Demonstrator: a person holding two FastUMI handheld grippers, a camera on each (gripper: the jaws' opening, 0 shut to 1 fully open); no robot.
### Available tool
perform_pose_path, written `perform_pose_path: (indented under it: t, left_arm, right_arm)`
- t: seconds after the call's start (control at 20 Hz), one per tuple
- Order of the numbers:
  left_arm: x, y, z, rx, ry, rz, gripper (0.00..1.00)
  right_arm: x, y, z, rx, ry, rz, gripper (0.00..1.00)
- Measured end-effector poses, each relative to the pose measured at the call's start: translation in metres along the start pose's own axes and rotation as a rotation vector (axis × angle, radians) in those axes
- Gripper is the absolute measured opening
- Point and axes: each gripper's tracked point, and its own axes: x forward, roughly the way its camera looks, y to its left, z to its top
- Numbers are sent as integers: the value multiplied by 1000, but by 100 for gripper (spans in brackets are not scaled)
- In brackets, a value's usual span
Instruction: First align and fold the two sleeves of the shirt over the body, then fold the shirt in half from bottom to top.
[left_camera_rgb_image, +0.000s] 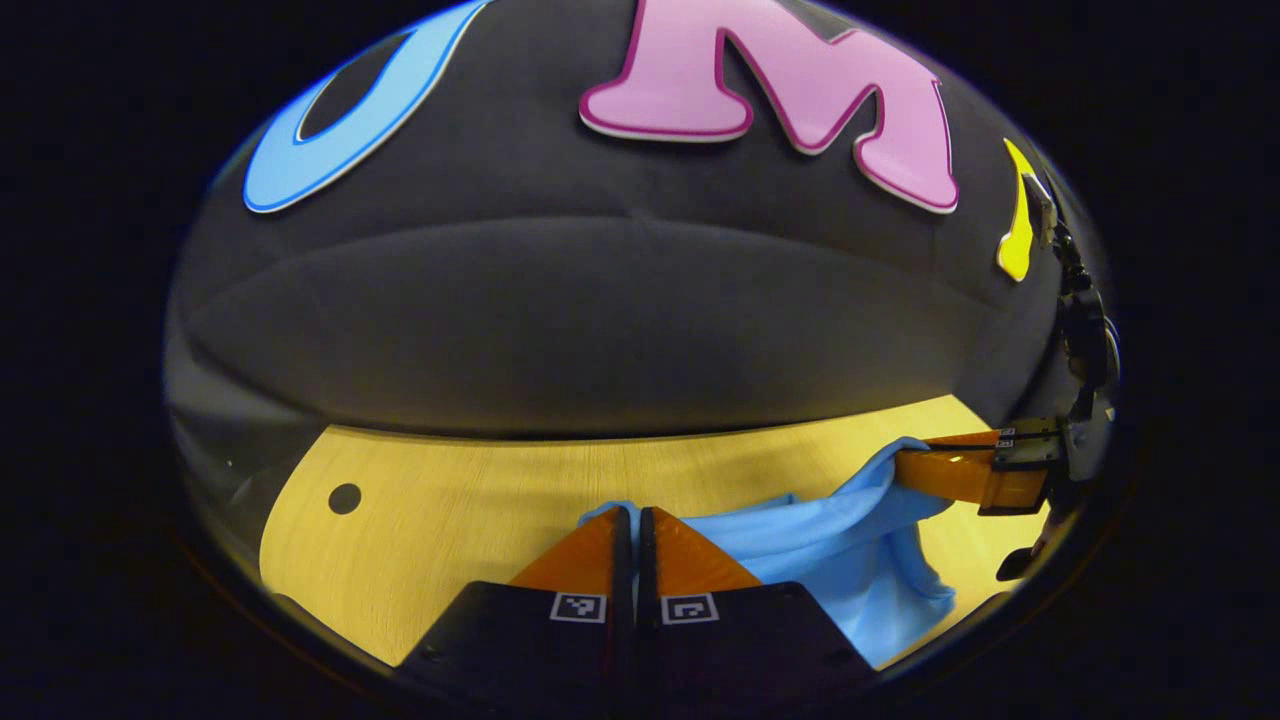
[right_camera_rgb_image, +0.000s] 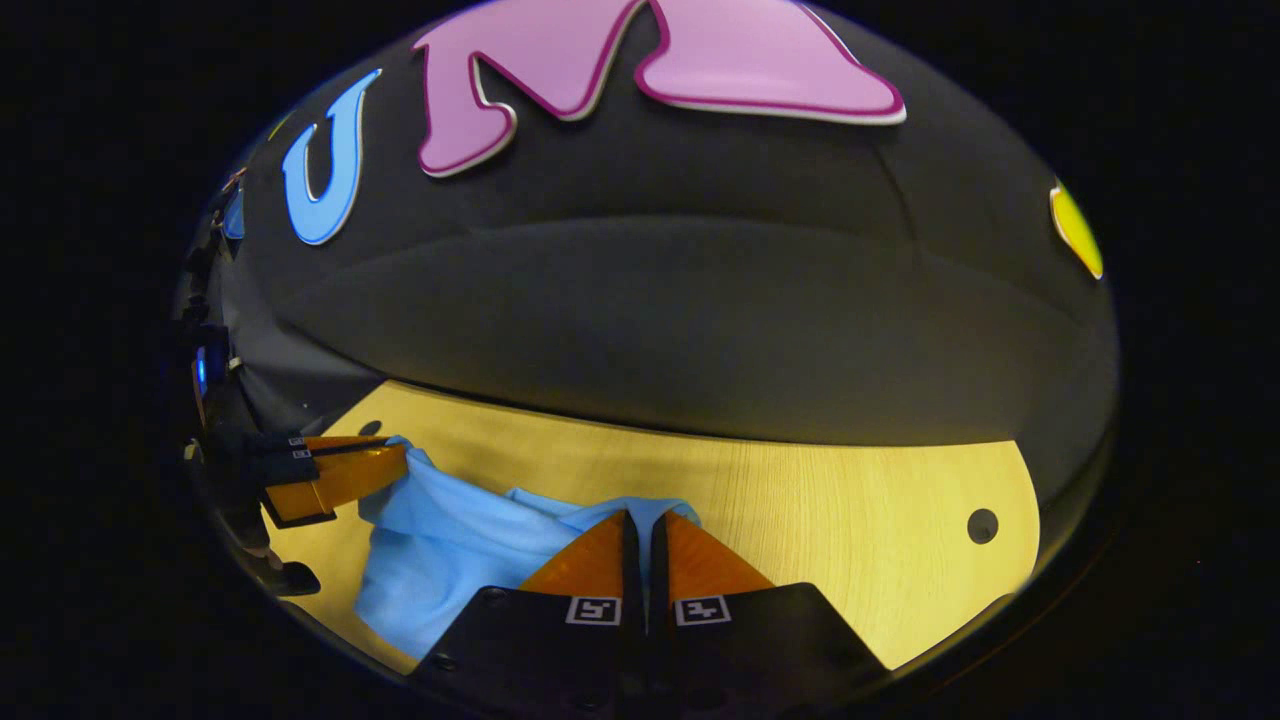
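- Left gripper view: the left gripper (left_camera_rgb_image: 634, 515) sat at 6 o'clock with its two fingers drawn together, only a thin slit between them, pinching an edge of the light blue shirt (left_camera_rgb_image: 840, 545) at their tips.
- From that pinch the shirt hung in a slack, draped band toward 3 o'clock, lifted above the wooden table (left_camera_rgb_image: 480, 500), with loose folds sagging toward 5 o'clock.
- At 3 o'clock the right gripper (left_camera_rgb_image: 905, 462) was seen from the side, its fingers closed on the far end of the same cloth.
- A dark round hole (left_camera_rgb_image: 344, 498) marked the table at 8 o'clock.
- Right gripper view: the right gripper (right_camera_rgb_image: 644, 518) sat at 6 o'clock, fingers nearly together and clamped on a shirt (right_camera_rgb_image: 440, 545) edge at their tips.
- The cloth spread from there toward 8 o'clock, bunched and raised off the table (right_camera_rgb_image: 850, 510).
- At 9 o'clock the left gripper (right_camera_rgb_image: 400, 462) showed side-on, closed on the other end of the cloth.
- A dark hole (right_camera_rgb_image: 982, 525) lay in the table at 4 o'clock.
- The booth's black cloth wall (left_camera_rgb_image: 620, 320) rose behind the table from 9 through 12 to 3 o'clock.
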Motion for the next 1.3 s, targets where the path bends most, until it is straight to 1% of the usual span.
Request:
perform_pose_path:
  t: [0.15,0.2,0.25,0.3,0.4,0.45,0.5,0.55,0.6,0.65,0.7,0.75,0.8,0.85,0.95,1.05,1.1,1.3]
  left_arm:
    - [31,0,-29,25,44,-9,6]
    - [41,3,-36,34,49,10,6]
    - [50,8,-41,30,45,26,1]
    - [56,7,-43,14,37,24,6]
    - [61,9,-46,0,27,31,8]
    - [59,9,-46,1,27,25,16]
    - [57,9,-44,-3,19,20,19]
    - [53,8,-39,-15,7,9,38]
    - [46,6,-33,-25,-10,-3,57]
    - [42,6,-26,-32,-38,-7,77]
    - [30,3,-16,-43,-70,-21,96]
    - [17,-1,-6,-53,-97,-31,99]
    - [1,-5,2,-58,-117,-40,99]
    - [-14,-5,7,-58,-137,-43,99]
    - [-55,-12,25,-53,-188,-56,99]
    - [-95,-22,37,-66,-217,-70,99]
    - [-133,-29,37,-54,-220,-82,98]
    - [-223,-37,48,-52,-285,-96,98]
  right_arm:
    - [27,-13,-25,66,43,-21,5]
    - [34,-21,-32,77,47,-35,5]
    - [41,-25,-36,88,48,-43,5]
    - [46,-26,-40,99,49,-51,5]
    - [53,-26,-43,84,43,-67,7]
    - [55,-24,-44,58,37,-69,8]
    - [52,-23,-44,29,34,-76,16]
    - [47,-22,-42,13,24,-82,20]
    - [41,-16,-37,15,0,-73,35]
    - [32,-12,-30,20,-30,-73,31]
    - [19,-9,-21,23,-63,-81,53]
    - [4,-7,-14,19,-89,-89,75]
    - [-8,-9,-9,11,-117,-106,96]
    - [-20,-8,-4,4,-143,-122,96]
    - [-63,-5,12,-5,-193,-152,96]
    - [-107,-4,22,-1,-217,-193,96]
    - [-132,-2,27,5,-226,-212,96]
    - [-217,6,47,-3,-290,-264,96]
